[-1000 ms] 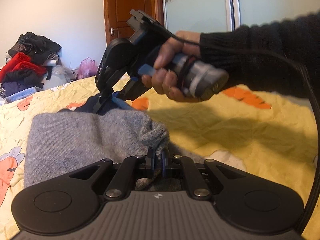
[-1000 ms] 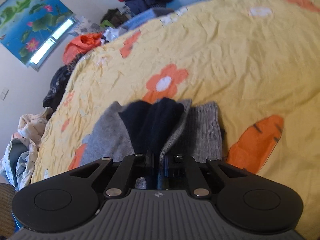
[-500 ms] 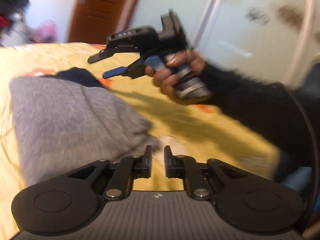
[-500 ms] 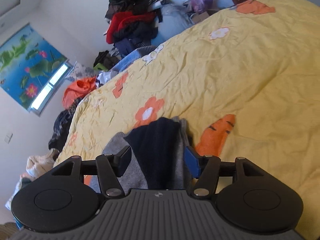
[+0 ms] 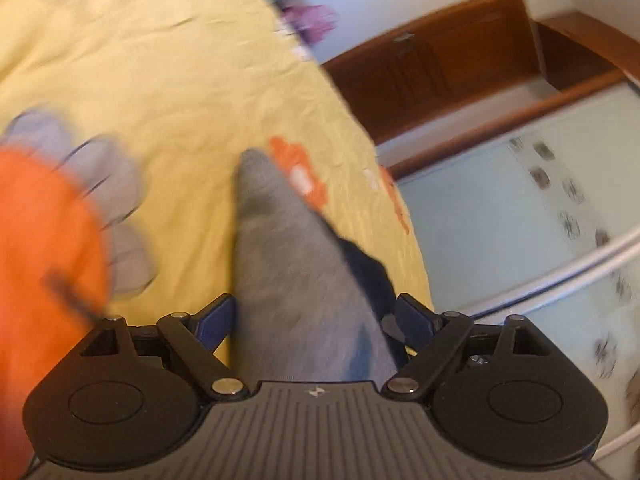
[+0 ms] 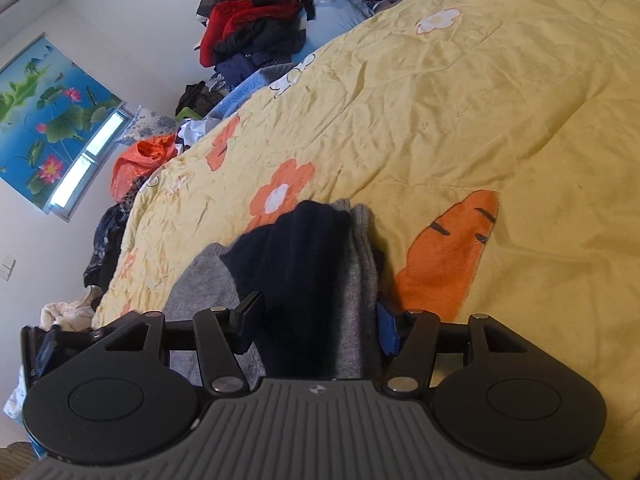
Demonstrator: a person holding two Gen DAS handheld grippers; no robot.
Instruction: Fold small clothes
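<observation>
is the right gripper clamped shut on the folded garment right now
No, the right gripper has its jaws spread wide, with the grey and navy garment lying loose between them on the yellow quilt.

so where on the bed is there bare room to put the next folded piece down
In the right wrist view, the yellow quilt lies bare beyond the grey and navy garment, up past the carrot print. It is crowded along the bed's far edge, at the clothes pile and orange bag.

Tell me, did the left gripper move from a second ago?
Yes. The left gripper swung round: the brown door, once upper left in its view, now sits upper right, and its fingers opened.
</observation>
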